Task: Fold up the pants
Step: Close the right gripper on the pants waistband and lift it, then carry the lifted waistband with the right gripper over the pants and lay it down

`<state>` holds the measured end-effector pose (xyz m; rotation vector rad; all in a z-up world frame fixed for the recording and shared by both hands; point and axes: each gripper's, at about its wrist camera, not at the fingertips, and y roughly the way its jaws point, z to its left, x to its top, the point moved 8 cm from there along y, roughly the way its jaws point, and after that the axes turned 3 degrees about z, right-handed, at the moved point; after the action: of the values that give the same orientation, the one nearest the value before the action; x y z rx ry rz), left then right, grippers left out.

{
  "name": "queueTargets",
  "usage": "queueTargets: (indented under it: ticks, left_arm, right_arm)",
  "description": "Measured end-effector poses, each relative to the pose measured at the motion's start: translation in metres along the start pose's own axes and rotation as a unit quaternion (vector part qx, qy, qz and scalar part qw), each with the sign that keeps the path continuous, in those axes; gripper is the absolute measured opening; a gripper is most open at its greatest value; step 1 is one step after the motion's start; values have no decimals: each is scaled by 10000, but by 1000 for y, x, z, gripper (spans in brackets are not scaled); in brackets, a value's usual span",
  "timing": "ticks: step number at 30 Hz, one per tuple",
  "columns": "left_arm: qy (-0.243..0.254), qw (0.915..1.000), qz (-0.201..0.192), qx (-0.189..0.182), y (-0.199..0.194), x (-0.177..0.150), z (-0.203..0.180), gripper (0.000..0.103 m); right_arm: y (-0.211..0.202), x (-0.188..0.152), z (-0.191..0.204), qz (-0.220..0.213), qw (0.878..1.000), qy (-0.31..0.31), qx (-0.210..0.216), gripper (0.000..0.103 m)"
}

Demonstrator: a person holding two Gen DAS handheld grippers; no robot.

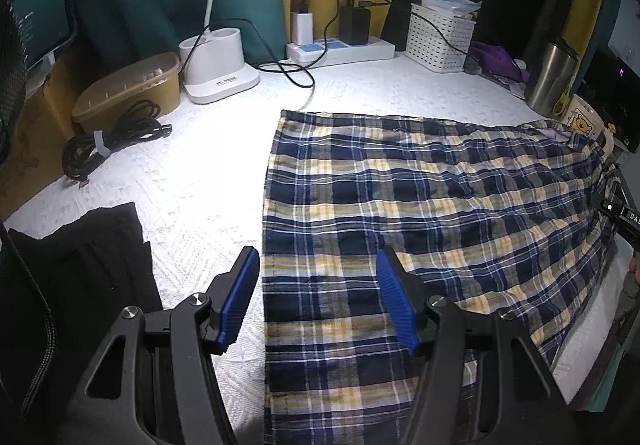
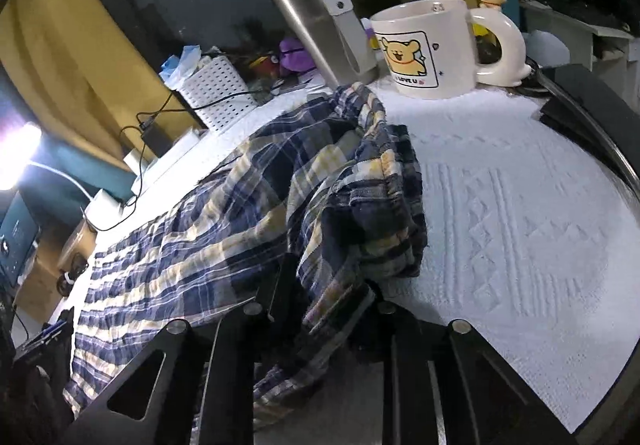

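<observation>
Plaid cotton in navy, white and yellow is what you are working on: the pants [image 1: 420, 205] lie flat on the white textured tabletop [image 1: 192, 165], their long axis running from the leg hems beneath your left hand-held gripper [image 1: 318, 297] away to the right, where the waistband ends beside the mug.

Left of your left hand-held gripper lies a dark folded garment [image 1: 80, 277]. Beyond it to the left, a brown lidded box [image 1: 132, 89] sits closed, so you cannot see its contents, with a coiled black cable [image 1: 112, 141] in front of it. Ahead stands a white holder [image 1: 220, 61] with two round wells; whether they hold anything cannot be told. Further right is a power strip [image 1: 340, 49] carrying two chargers, then a white perforated basket [image 1: 440, 41] stuffed with blue and white plastic bags.

Your left hand-held gripper hovers with its blue pads [image 1: 236, 297] apart, straddling the left edge of the pants leg and gripping nothing.

Your right hand-held gripper [image 2: 332, 309] has clamped onto the bunched waistband, which rises in a ridge ahead of it. Beyond that ridge stand a steel tumbler [image 2: 316, 25], lid on, and to its right a cream bear mug [image 2: 424, 49], its inside hidden.
</observation>
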<state>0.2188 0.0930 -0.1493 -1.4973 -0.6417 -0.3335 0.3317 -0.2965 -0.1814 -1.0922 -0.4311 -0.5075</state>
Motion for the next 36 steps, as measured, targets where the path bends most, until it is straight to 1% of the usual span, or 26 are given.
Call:
queueTargets:
  ticks: [4, 5, 9, 15, 18, 22, 30, 36]
  left_arm:
    - [-47, 10000, -48, -36, -3, 0, 4, 61]
    - [-57, 10000, -59, -44, -4, 0, 5, 60]
    - [-136, 9997, -136, -118, -7, 1, 9, 61]
    - [-222, 9988, -309, -308, -15, 4, 12, 60]
    - [-267, 9980, -368, -429, -18, 3, 14, 61]
    - [-331, 9969, -446, -553, -23, 3, 21, 61]
    - [-332, 9951, -679, -636, -37, 3, 43, 61]
    - [-421, 9939, -796, -643, -45, -2, 66, 61]
  right_arm:
    - [-11, 5, 5, -145, 9999, -25, 16, 21]
    - [-15, 7, 9, -203, 9998, -88, 18, 19]
    - [-33, 17, 27, -418, 9985, -362, 12, 18]
    - [-55, 29, 60, -638, 9940, -872, -155, 18]
    - [-65, 32, 78, -704, 9913, -1101, -171, 18]
    - [-76, 34, 111, -813, 9852, -1501, -174, 18]
    - [-83, 26, 177, -836, 9751, -2054, 9, 16]
    - [-70, 8, 229, -647, 9678, -2417, 280, 16]
